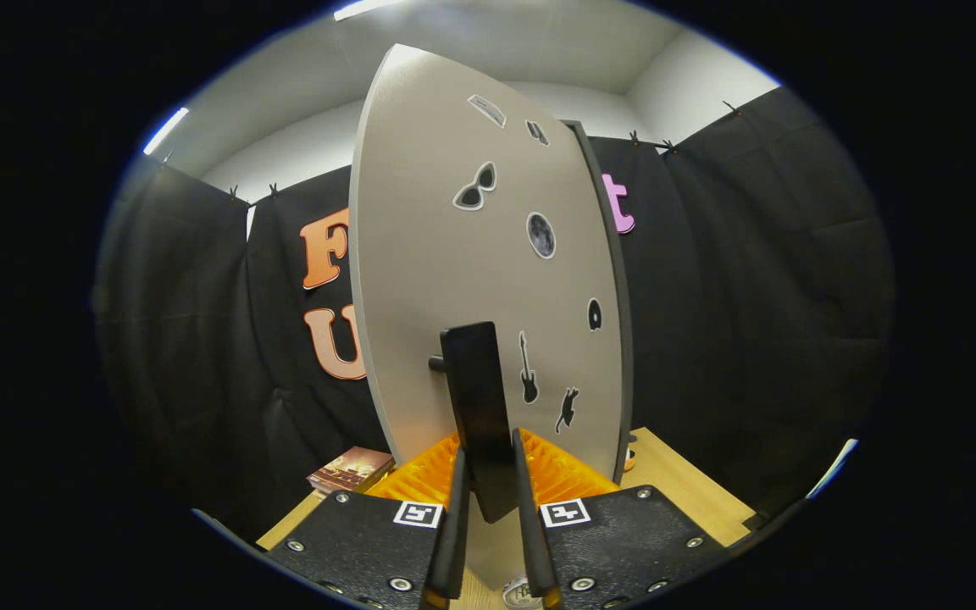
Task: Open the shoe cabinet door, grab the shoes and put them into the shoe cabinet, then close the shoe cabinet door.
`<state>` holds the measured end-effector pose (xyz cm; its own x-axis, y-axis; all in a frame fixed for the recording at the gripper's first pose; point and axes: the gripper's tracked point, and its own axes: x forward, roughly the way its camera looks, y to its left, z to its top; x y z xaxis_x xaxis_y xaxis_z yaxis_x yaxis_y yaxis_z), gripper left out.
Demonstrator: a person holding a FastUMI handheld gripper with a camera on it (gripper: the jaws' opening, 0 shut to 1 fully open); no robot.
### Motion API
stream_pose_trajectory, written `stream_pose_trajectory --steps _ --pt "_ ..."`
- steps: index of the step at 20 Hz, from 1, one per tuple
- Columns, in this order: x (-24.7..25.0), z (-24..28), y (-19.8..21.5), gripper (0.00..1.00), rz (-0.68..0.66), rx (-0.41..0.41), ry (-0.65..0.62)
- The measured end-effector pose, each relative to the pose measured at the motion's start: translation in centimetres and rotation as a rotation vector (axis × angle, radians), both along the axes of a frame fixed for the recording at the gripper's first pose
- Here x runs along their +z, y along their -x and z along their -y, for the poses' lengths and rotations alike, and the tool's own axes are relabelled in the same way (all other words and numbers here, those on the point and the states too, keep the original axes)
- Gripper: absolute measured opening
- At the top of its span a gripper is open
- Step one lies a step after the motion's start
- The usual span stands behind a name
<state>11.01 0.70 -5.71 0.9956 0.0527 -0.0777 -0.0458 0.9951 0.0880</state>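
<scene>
Gripper view: door handle (pixel 479 407) between claw (pixel 488 474) fingers.

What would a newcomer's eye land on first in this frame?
The tall grey cabinet door dominates, standing just ahead of the gripper and dotted with small stickers: sunglasses, a moon, a guitar. Next comes its dark handle, caught between the two fingers, which appear to press on it from either side. Beyond the door's lower edge, a small box lies on the wooden table.
</scene>
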Motion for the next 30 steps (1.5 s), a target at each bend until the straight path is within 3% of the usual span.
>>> stream_pose_trajectory --steps 14,30 --pt "0.1 5.4 3.3 0.28 0.016 0.014 0.011" --pt "0.6 15.8 5.2 0.28 0.033 -0.136 0.006"
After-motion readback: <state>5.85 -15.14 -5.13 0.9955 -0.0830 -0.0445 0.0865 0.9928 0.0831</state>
